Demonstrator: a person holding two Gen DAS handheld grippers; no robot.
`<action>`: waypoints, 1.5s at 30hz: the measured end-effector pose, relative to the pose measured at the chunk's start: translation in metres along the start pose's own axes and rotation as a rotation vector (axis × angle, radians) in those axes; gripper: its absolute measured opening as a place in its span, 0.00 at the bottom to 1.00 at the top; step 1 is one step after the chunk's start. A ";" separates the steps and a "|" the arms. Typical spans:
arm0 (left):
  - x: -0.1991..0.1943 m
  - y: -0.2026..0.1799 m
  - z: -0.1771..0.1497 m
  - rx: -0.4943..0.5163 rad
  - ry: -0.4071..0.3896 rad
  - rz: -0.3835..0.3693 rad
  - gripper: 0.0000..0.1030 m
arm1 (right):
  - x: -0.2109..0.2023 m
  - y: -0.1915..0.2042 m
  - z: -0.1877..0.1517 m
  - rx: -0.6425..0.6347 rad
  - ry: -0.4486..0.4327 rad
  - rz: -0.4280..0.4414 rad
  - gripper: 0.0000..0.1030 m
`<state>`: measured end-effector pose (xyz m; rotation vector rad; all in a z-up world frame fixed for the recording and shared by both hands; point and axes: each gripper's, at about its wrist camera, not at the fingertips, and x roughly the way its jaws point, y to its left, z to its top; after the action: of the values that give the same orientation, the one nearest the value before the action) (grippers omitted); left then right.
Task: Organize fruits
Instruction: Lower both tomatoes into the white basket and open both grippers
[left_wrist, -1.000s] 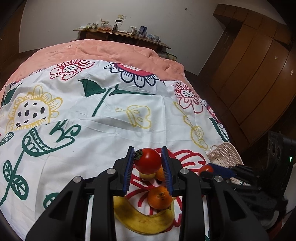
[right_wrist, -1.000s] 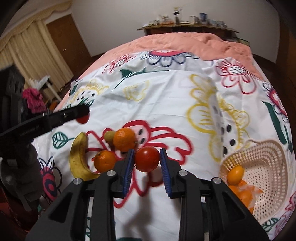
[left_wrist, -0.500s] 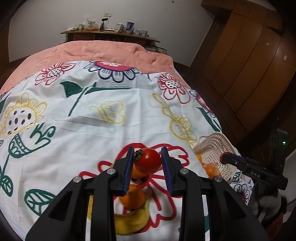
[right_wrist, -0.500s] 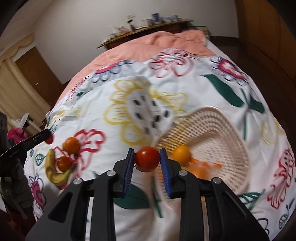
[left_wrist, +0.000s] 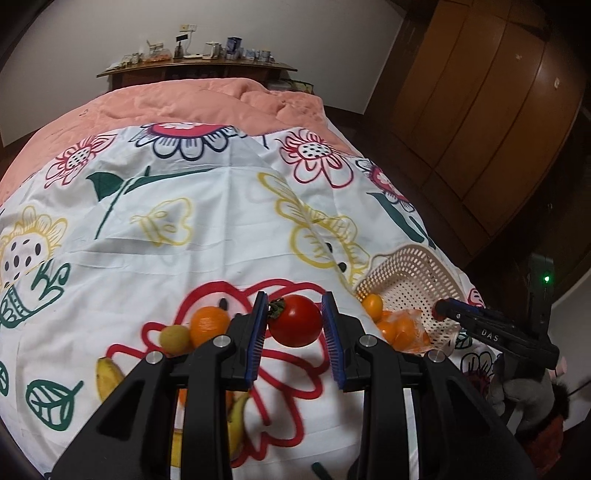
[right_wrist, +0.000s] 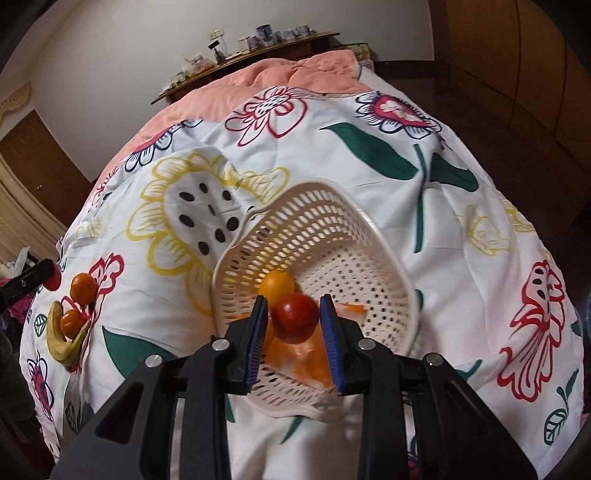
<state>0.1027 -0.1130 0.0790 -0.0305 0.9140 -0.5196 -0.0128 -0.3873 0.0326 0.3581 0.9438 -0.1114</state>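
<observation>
Red and glossy, a tomato (right_wrist: 296, 316) sits pinched between the blue fingers (right_wrist: 258, 339) of the right gripper (right_wrist: 294, 334), held just above the inside of the cream plastic basket (right_wrist: 373, 240), over an orange (right_wrist: 277, 283) and a crumpled orange bag (right_wrist: 310, 354) that already lie there. The left gripper (left_wrist: 295, 341) holds a second tomato (left_wrist: 295, 320) the same way, its fingers (left_wrist: 334, 339) narrowed onto the fruit, above the flowered sheet (left_wrist: 207, 229) of the bed and short of the basket (left_wrist: 413, 280).

The step in hand looks like the drop of the right tomato. To do it well, bring it low over the bag, clear of the orange, then part the fingers only slightly so that it settles and does not bounce or bruise. The basket tilts on the soft bedding, so a push on its near rim could tip it; better to release from above without touching the wall.

Loose fruit waits at the left: another orange (left_wrist: 208, 324), a small greenish fruit (left_wrist: 175, 338) and a banana (left_wrist: 109, 376), close together. The basket stands near the right side of the bed, where the sheet falls away to the dark floor, so anything that rolls out that way is probably lost. Toward the middle the bed is broad and bare, which gives the left gripper room to wait or come round once the right has withdrawn.
</observation>
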 end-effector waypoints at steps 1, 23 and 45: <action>0.002 -0.002 0.000 0.006 0.003 -0.002 0.30 | -0.001 -0.005 0.000 0.014 -0.007 0.010 0.29; 0.064 -0.093 0.006 0.155 0.131 -0.067 0.30 | -0.030 -0.055 -0.010 0.142 -0.169 0.079 0.42; 0.097 -0.106 0.013 0.116 0.170 -0.116 0.56 | -0.027 -0.048 -0.014 0.140 -0.173 0.109 0.43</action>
<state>0.1170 -0.2511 0.0398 0.0676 1.0510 -0.6902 -0.0514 -0.4293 0.0346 0.5206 0.7456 -0.1074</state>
